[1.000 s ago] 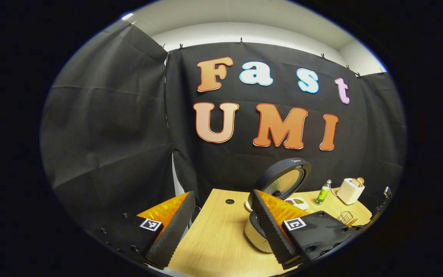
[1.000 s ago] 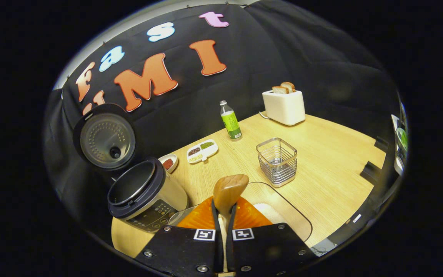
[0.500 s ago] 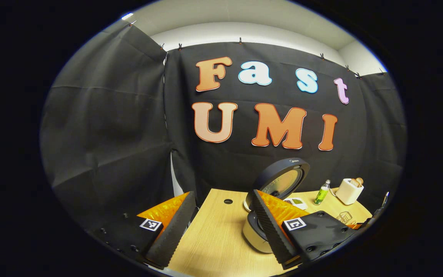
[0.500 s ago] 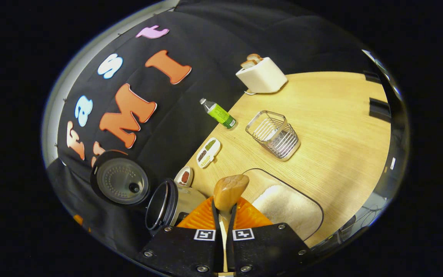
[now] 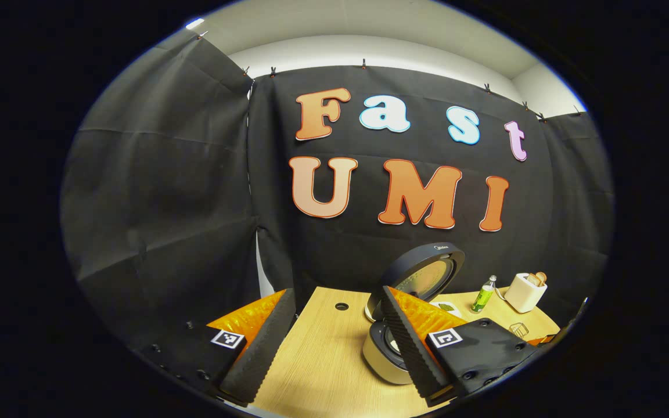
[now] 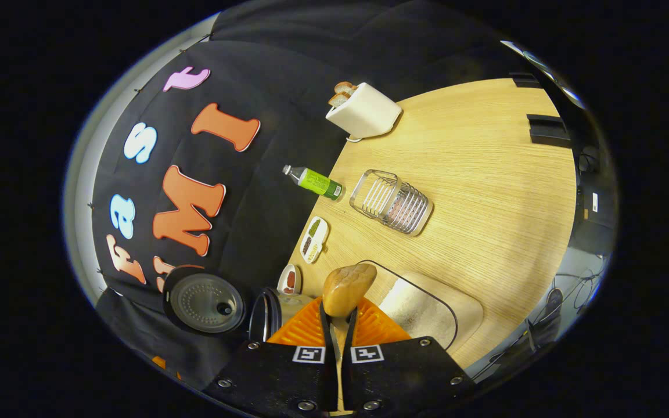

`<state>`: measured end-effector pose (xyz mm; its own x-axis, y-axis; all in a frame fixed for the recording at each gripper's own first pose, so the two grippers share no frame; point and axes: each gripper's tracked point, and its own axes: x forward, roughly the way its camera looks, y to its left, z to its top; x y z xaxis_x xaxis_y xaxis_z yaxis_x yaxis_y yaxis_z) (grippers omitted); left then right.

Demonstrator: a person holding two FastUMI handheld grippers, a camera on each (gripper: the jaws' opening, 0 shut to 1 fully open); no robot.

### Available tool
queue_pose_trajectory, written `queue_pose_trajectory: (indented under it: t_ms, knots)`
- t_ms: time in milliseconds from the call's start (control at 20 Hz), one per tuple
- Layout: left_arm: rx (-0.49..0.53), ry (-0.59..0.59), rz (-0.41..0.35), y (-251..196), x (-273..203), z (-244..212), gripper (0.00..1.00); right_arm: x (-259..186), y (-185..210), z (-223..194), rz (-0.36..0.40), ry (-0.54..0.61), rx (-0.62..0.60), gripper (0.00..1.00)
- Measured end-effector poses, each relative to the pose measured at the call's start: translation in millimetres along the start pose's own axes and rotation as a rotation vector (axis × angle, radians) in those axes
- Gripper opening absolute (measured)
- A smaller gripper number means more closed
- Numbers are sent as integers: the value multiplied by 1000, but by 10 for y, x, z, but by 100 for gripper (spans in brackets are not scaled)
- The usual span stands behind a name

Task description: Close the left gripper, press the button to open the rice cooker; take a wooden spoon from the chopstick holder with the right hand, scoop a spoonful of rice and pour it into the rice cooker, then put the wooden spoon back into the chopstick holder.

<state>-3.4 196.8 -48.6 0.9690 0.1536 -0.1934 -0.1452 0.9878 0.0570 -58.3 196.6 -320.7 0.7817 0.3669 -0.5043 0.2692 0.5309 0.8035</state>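
In the right gripper view my right gripper (image 6: 339, 318) is shut on the wooden spoon (image 6: 347, 288), whose rounded bowl sticks out just past the fingertips. The view is rolled far over. The open rice cooker (image 6: 266, 313) is at the lower left with its raised lid (image 6: 207, 302) beside it. The tray of white rice (image 6: 421, 302) lies just right of the spoon. The wire chopstick holder (image 6: 391, 202) stands farther off. In the left gripper view my left gripper (image 5: 334, 342) is open over the table's left end, and the rice cooker (image 5: 378, 357) sits behind its right finger.
On the wooden table (image 6: 485, 174), a green bottle (image 6: 314, 181) and a white toaster (image 6: 363, 110) with bread stand near the back wall. A divided dish of beans (image 6: 314, 239) and a small dish (image 6: 290, 280) lie between the bottle and the cooker.
The right gripper has rolled further over with the spoon, so the cooker has dropped to the lower left of its view. The left gripper has hardly moved.
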Motion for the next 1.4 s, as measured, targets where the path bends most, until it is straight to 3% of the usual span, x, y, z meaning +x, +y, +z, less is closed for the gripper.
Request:
queue_pose_trajectory:
  t_ms: [200, 450, 800, 1400]
  knots:
    - [-8, -16, 0, -38, -12, 45, 99, -111, 76, 119, 21, -10, 86, 2]
    - [-24, -23, 7, -23, -16, 48, 97, -224, 301, 248, 44, -24, 99, 2]
    - [-25, -32, 18, 28, -83, 75, 97, -352, 966, 423, 121, -11, 163, 2]
    - [-44, -70, 62, 277, -207, 161, 97, -112, 2034, 428, 213, 20, 103, 2]
